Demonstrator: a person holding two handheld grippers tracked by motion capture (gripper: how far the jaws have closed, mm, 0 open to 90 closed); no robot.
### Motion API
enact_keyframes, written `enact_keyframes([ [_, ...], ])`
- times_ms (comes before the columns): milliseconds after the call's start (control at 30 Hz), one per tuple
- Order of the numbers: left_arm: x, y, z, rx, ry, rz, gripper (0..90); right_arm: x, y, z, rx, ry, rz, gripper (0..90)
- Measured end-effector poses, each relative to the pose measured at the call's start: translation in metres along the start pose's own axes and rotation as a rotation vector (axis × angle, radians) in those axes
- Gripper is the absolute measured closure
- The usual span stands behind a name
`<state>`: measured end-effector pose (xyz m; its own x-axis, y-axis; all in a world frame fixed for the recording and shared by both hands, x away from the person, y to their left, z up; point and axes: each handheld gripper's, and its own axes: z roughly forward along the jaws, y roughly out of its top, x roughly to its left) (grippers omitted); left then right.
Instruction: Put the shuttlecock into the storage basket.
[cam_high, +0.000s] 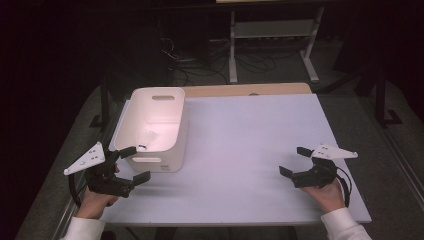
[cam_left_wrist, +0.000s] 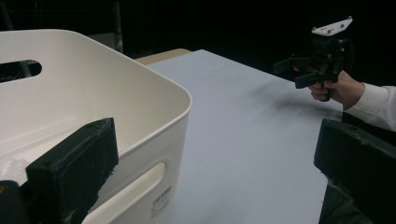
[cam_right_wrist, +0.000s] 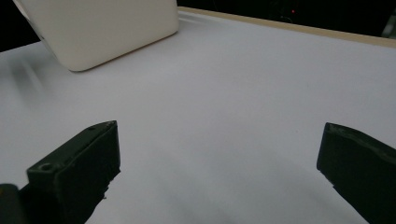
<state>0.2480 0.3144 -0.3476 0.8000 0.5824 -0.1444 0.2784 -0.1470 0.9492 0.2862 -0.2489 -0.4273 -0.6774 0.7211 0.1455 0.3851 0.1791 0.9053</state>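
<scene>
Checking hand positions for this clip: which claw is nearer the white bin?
Left. The left claw sits open right at the white bin's near wall; the right claw is open, far across the table.

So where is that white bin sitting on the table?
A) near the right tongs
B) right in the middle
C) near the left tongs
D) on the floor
C: the white bin stands at the table's left side, right by the open left tongs, far from the right tongs.
</scene>
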Motion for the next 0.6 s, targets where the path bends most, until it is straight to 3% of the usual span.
enact_keyframes([
  [367,-0.001,-0.015,0.0,-0.01,0.003,0.007,0.0,0.0,0.0,0.0,0.001,0.0,-0.002,0.0],
  [600,-0.002,-0.025,0.002,-0.026,0.01,-0.011,0.0,0.0,0.0,0.0,0.002,0.002,-0.001,0.0],
])
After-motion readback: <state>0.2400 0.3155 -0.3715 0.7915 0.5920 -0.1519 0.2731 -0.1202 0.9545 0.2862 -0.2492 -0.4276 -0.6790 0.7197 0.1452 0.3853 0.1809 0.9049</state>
